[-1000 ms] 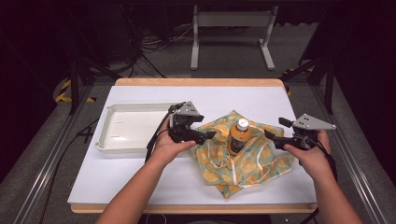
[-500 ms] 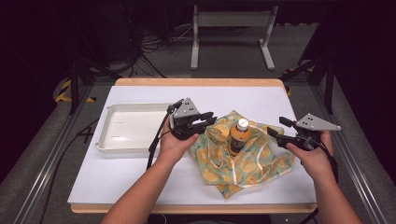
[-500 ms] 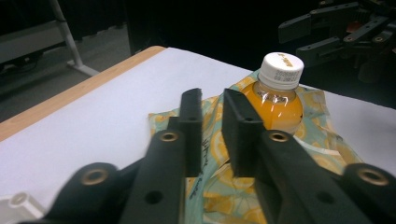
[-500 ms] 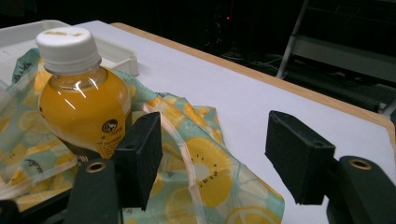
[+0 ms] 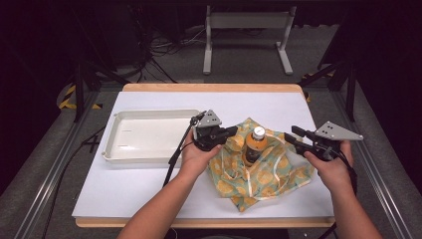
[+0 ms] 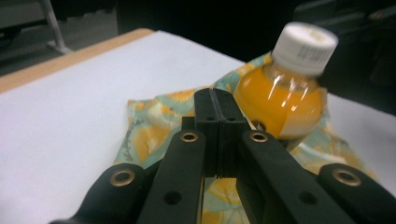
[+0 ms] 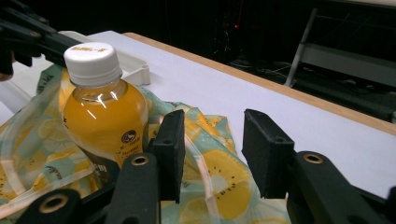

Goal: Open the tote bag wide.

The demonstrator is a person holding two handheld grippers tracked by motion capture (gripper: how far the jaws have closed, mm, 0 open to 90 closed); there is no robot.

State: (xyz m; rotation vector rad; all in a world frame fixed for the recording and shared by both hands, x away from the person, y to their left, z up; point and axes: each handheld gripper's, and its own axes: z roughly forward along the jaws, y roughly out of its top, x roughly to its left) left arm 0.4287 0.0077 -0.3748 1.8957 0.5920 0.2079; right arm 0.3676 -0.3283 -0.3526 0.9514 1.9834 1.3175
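High view: bottle (image 5: 254, 145) upright on patterned bag (image 5: 263, 172), between left gripper (image 5: 230, 132) and right gripper (image 5: 288, 137), tray (image 5: 149, 154) leftward.

Left gripper view: jaws just closed tight together, nothing visibly caught; bottle (image 6: 285, 88) just beyond.

Right gripper view: jaws closing, half apart, over bag (image 7: 219, 186); bottle (image 7: 105, 109) beside.

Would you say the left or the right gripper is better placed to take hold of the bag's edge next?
Probably the right gripper: its jaws, just closing, stand open astride the bag edge. The left gripper is shut, seemingly on nothing, beside the bottle.
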